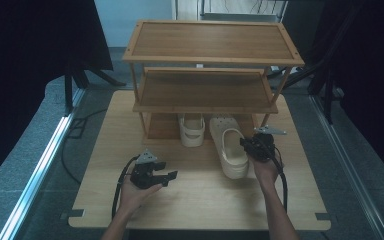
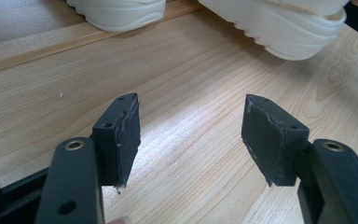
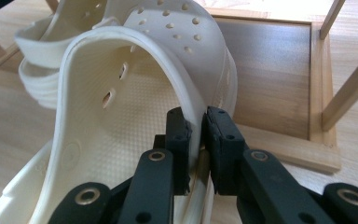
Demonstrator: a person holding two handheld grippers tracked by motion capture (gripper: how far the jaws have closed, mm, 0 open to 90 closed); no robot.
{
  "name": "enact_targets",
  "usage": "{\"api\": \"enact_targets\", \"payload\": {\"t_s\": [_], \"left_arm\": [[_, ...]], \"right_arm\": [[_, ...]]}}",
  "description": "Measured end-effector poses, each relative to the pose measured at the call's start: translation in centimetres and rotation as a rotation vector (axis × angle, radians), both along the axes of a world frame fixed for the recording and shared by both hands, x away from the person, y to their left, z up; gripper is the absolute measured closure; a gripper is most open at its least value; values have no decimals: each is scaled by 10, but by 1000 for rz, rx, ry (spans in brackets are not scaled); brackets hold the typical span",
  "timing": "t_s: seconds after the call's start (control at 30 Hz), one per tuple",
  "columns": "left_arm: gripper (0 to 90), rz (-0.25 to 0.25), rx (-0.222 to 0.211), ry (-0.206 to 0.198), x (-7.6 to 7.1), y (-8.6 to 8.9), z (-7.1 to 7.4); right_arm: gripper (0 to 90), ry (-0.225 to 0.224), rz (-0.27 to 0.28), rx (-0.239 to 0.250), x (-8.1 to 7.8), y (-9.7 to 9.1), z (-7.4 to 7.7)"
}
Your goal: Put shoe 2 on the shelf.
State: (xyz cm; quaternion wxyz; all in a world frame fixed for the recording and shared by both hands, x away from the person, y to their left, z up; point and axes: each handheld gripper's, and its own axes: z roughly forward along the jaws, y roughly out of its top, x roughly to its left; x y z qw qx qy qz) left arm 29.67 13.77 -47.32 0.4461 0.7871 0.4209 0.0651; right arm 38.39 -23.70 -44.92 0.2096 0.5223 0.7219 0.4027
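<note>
At centre-right of the high view, the right gripper (image 1: pixel 250 146) pinches the side wall of a clog (image 1: pixel 228 145) to steer it toward the rack (image 1: pixel 212 60) beside its twin (image 1: pixel 191 129), w/ left gripper (image 1: pixel 169 176) wide, idle, lower left.

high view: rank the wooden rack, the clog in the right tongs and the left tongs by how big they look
1. wooden rack
2. clog, gripped at its side wall by the right tongs
3. left tongs, open; they look smallest though nearest the camera
</note>
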Motion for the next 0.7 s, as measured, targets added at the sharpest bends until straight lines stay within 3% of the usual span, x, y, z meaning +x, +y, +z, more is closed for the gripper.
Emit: {"api": "enact_targets", "payload": {"t_s": [0.3, 0.53, 0.7], "left_arm": [[378, -5, 0, 1, 0, 0, 0], [378, 0, -4, 3, 0, 1, 0], [378, -1, -1, 1, 0, 2, 0]], "right_arm": [[789, -27, -55, 11, 18, 14, -11], [784, -27, -94, 49, 31, 20, -20], [768, -33, -88, 52, 39, 29, -20]]}}
